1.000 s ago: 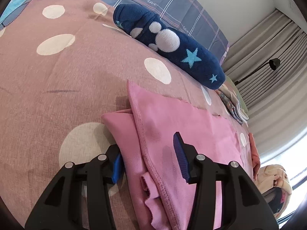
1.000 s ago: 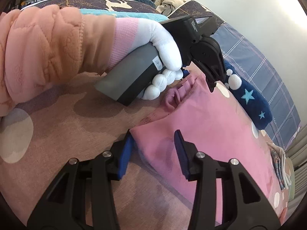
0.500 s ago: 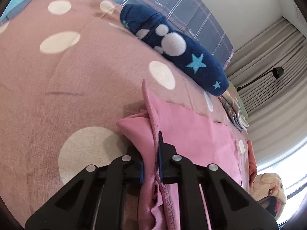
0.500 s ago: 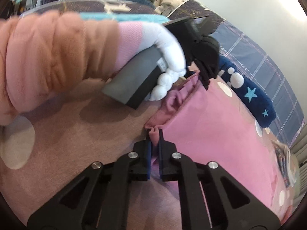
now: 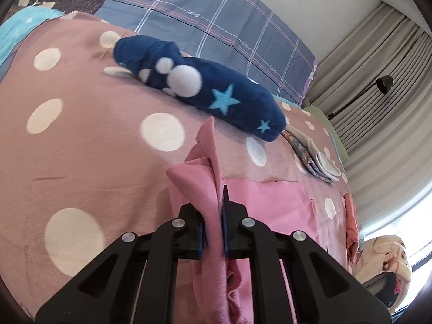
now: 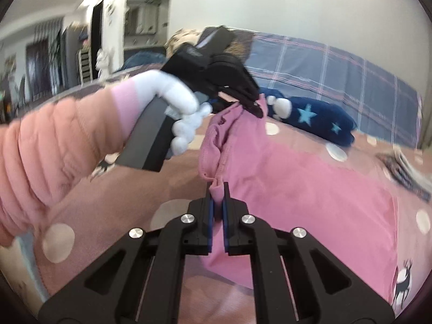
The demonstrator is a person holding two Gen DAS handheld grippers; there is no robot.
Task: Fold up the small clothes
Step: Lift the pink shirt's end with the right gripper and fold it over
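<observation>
Both grippers are clenched on the same pink garment [image 6: 297, 189], each pinching a bunched corner of its near edge. In the left wrist view, the left gripper [image 5: 213, 217] has a thick fold of the pink cloth squeezed between its blue-padded fingers [image 5: 200, 232], and the fabric stands up in a ridge above them. In the right wrist view, the right gripper [image 6: 217, 202] grips a small tuck of cloth at the near corner, while the left gripper appears farther off to the left, carried by a white-gloved hand [image 6: 178, 108] with a quilted peach sleeve [image 6: 54, 148]. The gripped edge hangs raised between the two grippers; the rest of the garment lies spread on the bed [image 5: 81, 135], which has a dusty-pink cover with white dots. A navy fleece item with stars [image 5: 205, 91] lies at the far side, and small folded clothes [image 5: 316, 159] rest to the right.
</observation>
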